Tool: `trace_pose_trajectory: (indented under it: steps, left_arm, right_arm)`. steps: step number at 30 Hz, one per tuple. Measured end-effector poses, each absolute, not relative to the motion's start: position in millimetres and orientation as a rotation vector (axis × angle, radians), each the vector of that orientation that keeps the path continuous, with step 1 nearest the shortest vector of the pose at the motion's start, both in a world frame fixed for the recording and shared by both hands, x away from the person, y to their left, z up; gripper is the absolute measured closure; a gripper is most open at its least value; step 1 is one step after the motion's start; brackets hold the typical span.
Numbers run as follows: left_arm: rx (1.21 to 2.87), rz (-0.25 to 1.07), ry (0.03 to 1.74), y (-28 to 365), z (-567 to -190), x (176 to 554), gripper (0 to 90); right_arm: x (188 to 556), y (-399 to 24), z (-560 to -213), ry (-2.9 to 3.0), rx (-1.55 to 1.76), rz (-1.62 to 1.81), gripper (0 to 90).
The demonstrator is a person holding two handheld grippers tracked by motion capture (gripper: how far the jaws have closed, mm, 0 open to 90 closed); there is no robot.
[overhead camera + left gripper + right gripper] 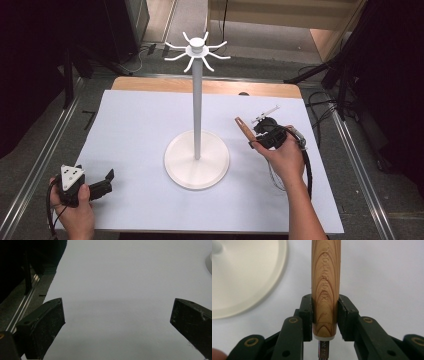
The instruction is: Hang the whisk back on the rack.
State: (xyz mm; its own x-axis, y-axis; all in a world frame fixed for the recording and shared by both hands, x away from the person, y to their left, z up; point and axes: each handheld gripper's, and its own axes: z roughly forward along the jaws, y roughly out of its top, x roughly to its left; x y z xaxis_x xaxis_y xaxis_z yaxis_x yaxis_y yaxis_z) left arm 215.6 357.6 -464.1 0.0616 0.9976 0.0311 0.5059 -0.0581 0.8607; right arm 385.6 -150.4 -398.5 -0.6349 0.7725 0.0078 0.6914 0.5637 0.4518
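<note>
Right gripper view: my right gripper clamps wooden handle near metal collar, beside stand base; stiff, light, smooth, may slip. Left gripper gapes empty.

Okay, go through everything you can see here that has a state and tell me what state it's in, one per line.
Left gripper: open, holding nothing, low over the white sheet.
Right gripper: shut on the wooden handle.
Wooden handle: clamped near its metal end, free end pointing away.
Hook stand: upright, hooks bare.
</note>
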Motion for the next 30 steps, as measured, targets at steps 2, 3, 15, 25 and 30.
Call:
trace_pose_trajectory:
  steps: [2, 3, 15, 25, 30]
  left_arm:
    - [1.653, 0.906, 1.524, 357.4, -464.1, 215.7, 0.3]
    - [1.654, 0.906, 1.524, 357.4, -464.1, 215.6, 0.3]
    - [1.653, 0.903, 1.524, 358.0, -464.0, 215.5, 0.3]
    - [1.655, 0.904, 1.524, 357.8, -464.0, 215.6, 0.3]
    - [1.656, 0.904, 1.524, 357.8, -464.0, 215.6, 0.3]
  right_arm:
    - [380.9, -150.6, -390.7, 2.572, 1.238, 0.719, 70.2]
    - [379.8, -150.7, -388.6, 2.565, 1.235, 0.748, 70.2]
    - [366.8, -149.8, -365.0, 2.442, 1.192, 1.018, 70.2]
    - [352.2, -150.0, -343.4, 2.305, 1.124, 1.234, 70.2]
    - [346.9, -152.9, -336.0, 2.239, 1.092, 1.320, 70.2]
